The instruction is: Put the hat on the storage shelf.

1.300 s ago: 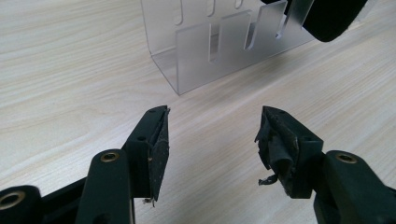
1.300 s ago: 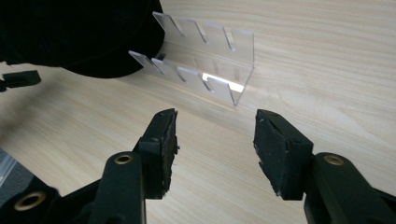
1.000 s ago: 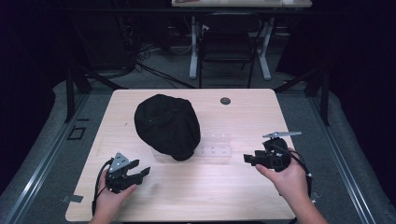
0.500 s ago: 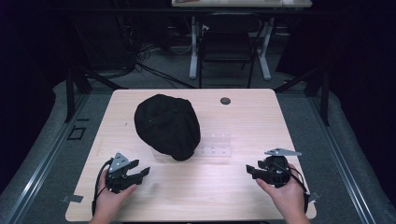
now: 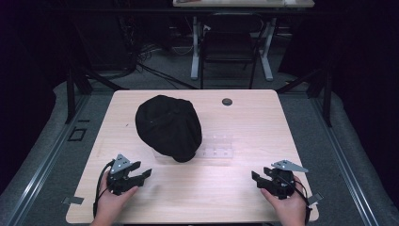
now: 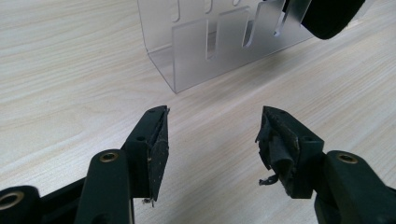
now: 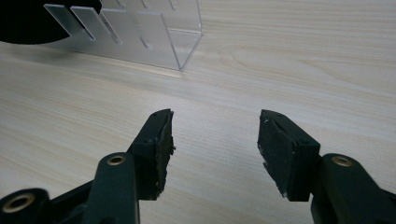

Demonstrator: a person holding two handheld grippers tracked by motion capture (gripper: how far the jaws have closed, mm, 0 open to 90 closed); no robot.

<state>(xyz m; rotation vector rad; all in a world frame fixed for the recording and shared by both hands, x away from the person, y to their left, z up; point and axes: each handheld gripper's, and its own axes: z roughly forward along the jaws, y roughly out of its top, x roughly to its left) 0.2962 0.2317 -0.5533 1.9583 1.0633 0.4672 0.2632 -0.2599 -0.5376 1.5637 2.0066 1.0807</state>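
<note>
**Both grippers open and empty at the near edge**

Left gripper rests low at the near left of the wooden surface, jaws spread wide with nothing between them; in the left gripper view bare wood shows in the gap. Right gripper sits at the near right, well apart from the left one, its jaws having just been opening and now standing wide, with bare wood between them in the right gripper view.

Between the two, farther up the surface, lies a black cap, its near edge resting over the left end of a clear slotted acrylic stand. Each gripper points toward that stand and stops short of it. A small dark round fitting sits near the far edge.
</note>
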